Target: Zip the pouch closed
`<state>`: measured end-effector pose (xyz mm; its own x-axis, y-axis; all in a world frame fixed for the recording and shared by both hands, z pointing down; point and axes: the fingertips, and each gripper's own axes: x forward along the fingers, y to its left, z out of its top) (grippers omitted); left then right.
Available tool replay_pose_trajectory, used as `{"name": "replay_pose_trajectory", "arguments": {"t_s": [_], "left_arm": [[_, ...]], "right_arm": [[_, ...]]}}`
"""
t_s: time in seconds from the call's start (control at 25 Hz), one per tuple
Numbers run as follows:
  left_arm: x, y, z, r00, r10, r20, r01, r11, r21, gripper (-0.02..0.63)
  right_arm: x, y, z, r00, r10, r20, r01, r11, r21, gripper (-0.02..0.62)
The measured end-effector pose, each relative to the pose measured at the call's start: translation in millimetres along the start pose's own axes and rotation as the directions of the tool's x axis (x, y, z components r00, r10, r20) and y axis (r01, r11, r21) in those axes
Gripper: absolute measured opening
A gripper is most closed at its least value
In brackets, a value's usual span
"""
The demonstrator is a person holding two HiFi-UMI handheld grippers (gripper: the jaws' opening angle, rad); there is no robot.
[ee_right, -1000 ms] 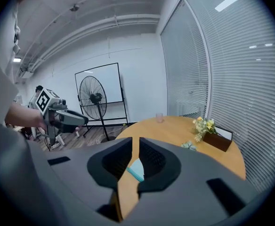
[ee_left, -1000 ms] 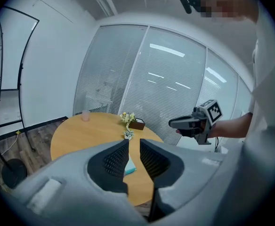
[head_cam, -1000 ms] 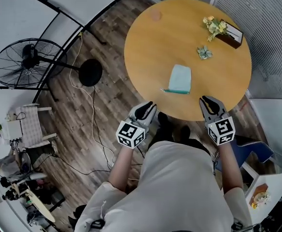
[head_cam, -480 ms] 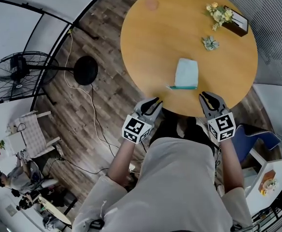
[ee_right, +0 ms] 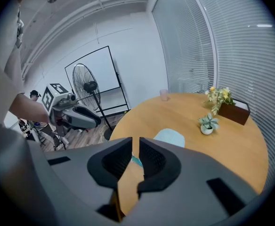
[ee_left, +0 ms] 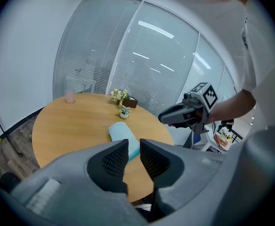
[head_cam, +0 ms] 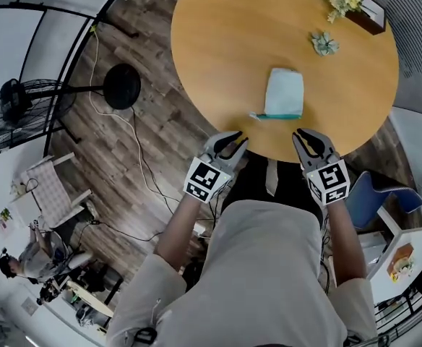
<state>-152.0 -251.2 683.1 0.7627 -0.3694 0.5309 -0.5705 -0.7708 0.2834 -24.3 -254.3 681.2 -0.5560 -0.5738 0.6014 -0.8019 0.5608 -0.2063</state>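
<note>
I hold the left gripper (head_cam: 233, 140) and right gripper (head_cam: 306, 136) by the surface's (head_cam: 218, 56) near edge, fingers barely parted and empty, the pouch (head_cam: 283, 92) just beyond.

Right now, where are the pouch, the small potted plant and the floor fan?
pouch (head_cam: 284, 91): head view, middle of its light blue fabric.
small potted plant (head_cam: 324, 43): head view, on its leaves.
floor fan (head_cam: 122, 86): head view, on its round black base.

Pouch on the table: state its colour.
Pale mint-green fabric pouch, teal zipper edge; best in head view.
</note>
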Motion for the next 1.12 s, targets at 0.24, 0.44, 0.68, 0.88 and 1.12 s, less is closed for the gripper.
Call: {"name": "replay_pose_trajectory", "arguments": {"t_s": [0.24,0.44,0.68,0.88,1.12], "left_arm": [[27,15,-15,0.999,0.002,-0.049,-0.001,1.0,0.018,0.072],[46,23,-31,0.995,-0.015,-0.102,0.02,0.998,0.054,0.072],[70,39,-53,0.984,-0.047,-0.173,0.064,0.994,0.092,0.072],[88,50,-77,0.968,-0.074,-0.241,0.107,0.986,0.124,0.072],[106,62,-99,0.95,-0.098,-0.296,0.149,0.976,0.157,0.072]], "right_arm": [[33,-8,-21,0.998,0.05,-0.039,-0.049,0.999,0.012,0.041],[57,-6,-42,0.992,0.093,-0.081,-0.091,0.995,0.028,0.043],[90,0,-65,0.983,0.133,-0.128,-0.128,0.991,0.047,0.042],[113,6,-81,0.972,0.17,-0.165,-0.163,0.985,0.054,0.043],[137,12,-100,0.959,0.206,-0.196,-0.194,0.978,0.079,0.043]]}}
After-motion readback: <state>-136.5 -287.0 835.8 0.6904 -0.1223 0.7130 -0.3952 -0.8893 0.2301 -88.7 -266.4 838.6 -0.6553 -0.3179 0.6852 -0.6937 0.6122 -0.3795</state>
